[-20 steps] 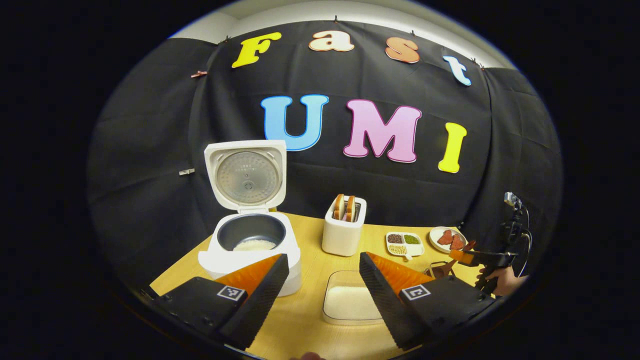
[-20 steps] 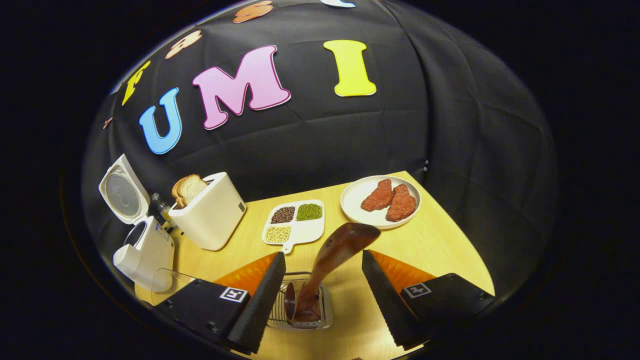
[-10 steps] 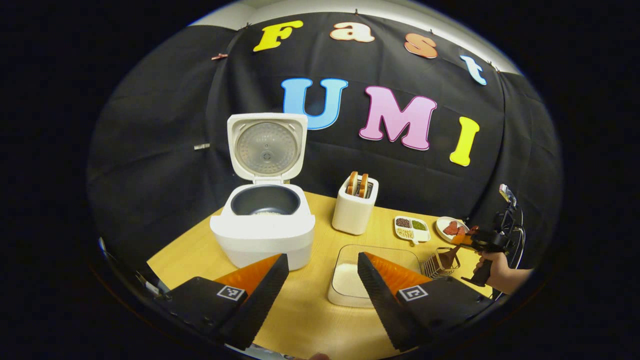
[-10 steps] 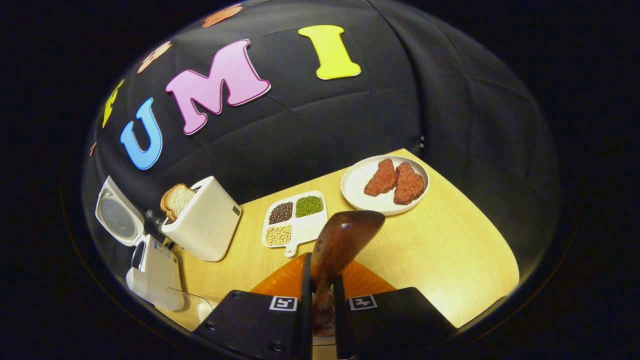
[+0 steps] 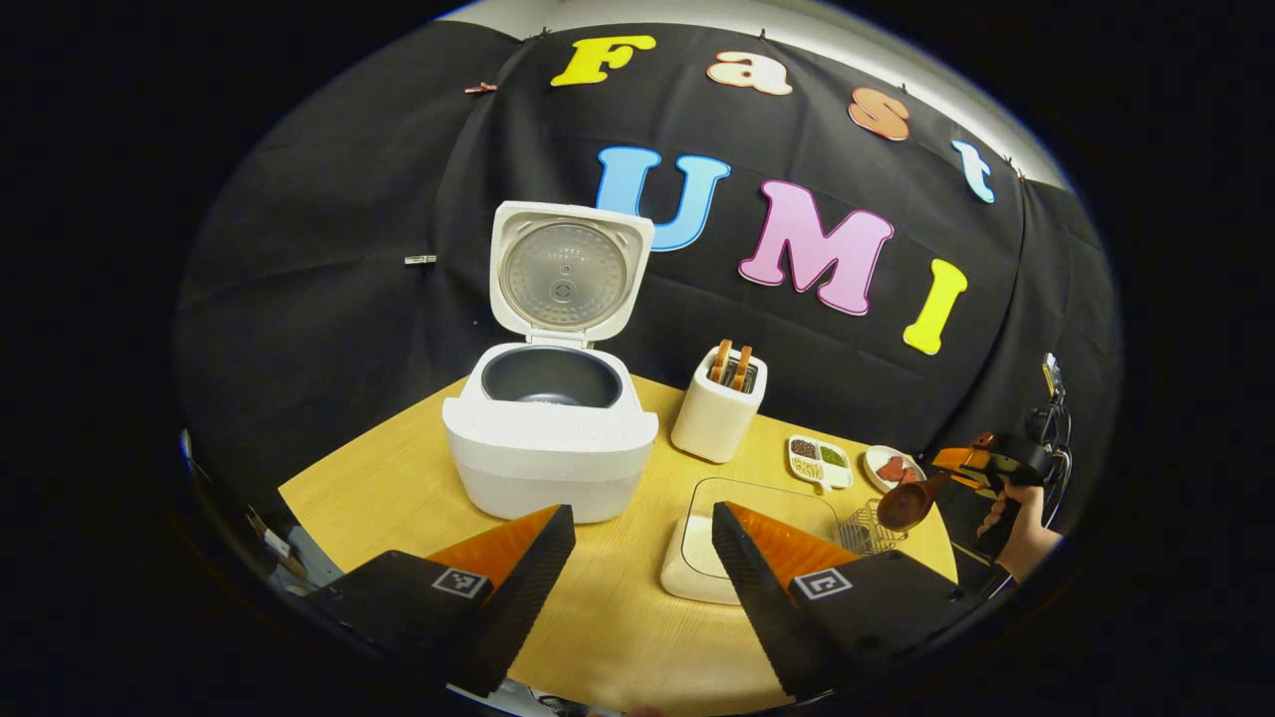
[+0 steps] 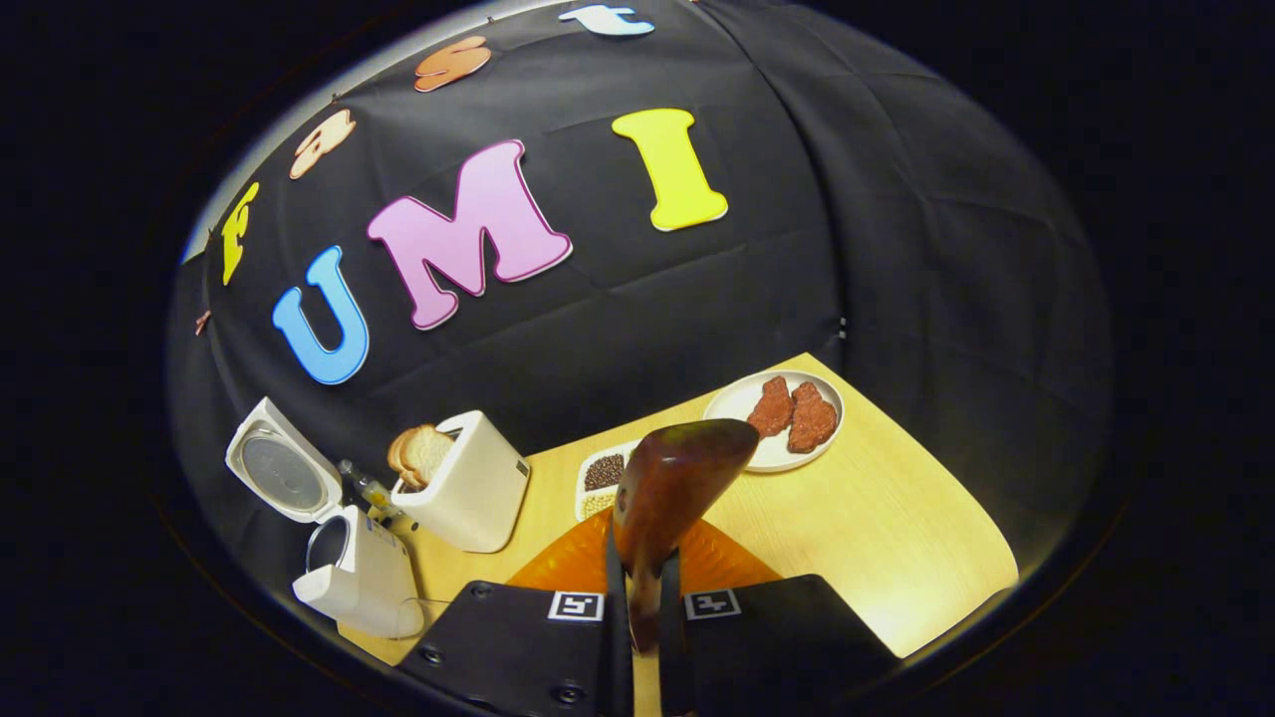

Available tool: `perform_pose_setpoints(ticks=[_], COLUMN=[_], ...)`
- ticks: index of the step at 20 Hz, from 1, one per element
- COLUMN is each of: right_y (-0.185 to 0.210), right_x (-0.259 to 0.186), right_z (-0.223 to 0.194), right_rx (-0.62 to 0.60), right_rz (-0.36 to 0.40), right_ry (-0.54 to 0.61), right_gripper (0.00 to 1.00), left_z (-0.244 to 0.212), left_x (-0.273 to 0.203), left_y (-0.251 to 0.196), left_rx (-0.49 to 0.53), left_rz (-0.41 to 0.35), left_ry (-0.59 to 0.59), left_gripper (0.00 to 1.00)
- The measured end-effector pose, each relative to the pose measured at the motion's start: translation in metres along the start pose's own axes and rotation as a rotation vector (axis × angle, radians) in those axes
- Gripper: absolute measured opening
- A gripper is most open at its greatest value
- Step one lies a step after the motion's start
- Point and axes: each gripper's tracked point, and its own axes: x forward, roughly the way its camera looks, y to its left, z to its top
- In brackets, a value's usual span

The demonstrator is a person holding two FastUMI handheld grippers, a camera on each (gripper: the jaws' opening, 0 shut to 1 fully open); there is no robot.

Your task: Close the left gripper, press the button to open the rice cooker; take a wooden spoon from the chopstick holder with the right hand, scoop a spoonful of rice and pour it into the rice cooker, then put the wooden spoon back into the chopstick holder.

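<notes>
- Left gripper view: my left gripper [image 5: 637, 578] is released, jaws wide apart and holding nothing, hovering over the table [image 5: 379, 478] in front of the cooker [image 5: 551, 438].
- Cooker lid [image 5: 568, 274] is up, so the button step is done. From this angle I can't make out rice in the pot.
- Rice tub [image 5: 697, 558] sits just right of the cooker, partly behind my right finger. Holder [image 5: 865, 528] is beyond it.
- Far right: my right gripper [image 5: 971, 466], held in a hand [image 5: 1016, 523], has the spoon [image 5: 906, 503] above the holder.
- Versus 1.0 s ago: this camera has pulled back and up; the cooker sits farther off. The spoon was down in the holder, now it's lifted out.
- Right gripper view: right gripper [image 6: 642, 597] is clenched on the spoon [image 6: 672, 488] handle, bowl pointing away, over the table [image 6: 896, 518]. Bean tray [image 6: 603, 473] and meat plate [image 6: 737, 403] sit behind it; toaster [image 6: 468, 488] and cooker [image 6: 354, 573] to the left.
- Versus 1.0 s ago: jaws were open around the spoon; by 0.5 s ago they had closed.
- Step in hand: spoon pick-up, grasp looks done. Next: swing left to the tub, tip the bowl down and scoop. I judge the handle could twist in the grip.
</notes>
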Motion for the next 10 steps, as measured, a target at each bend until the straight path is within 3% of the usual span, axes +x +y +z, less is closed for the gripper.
perform_pose_setpoints(ticks=[6, 10], right_y=[0.059, 0.120], right_x=[-0.049, -0.070], right_z=[0.009, -0.004], right_rx=[-0.037, -0.072], right_rz=[0.050, 0.120], right_ry=[-0.033, -0.051], right_gripper=[0.14, 0.14], left_z=[0.002, -0.016], left_x=[-0.016, -0.025], left_y=[0.002, 0.026], left_rx=[0.140, 0.101], left_rz=[-0.128, -0.181], left_ry=[-0.042, -0.010], left_gripper=[0.95, 0.96])
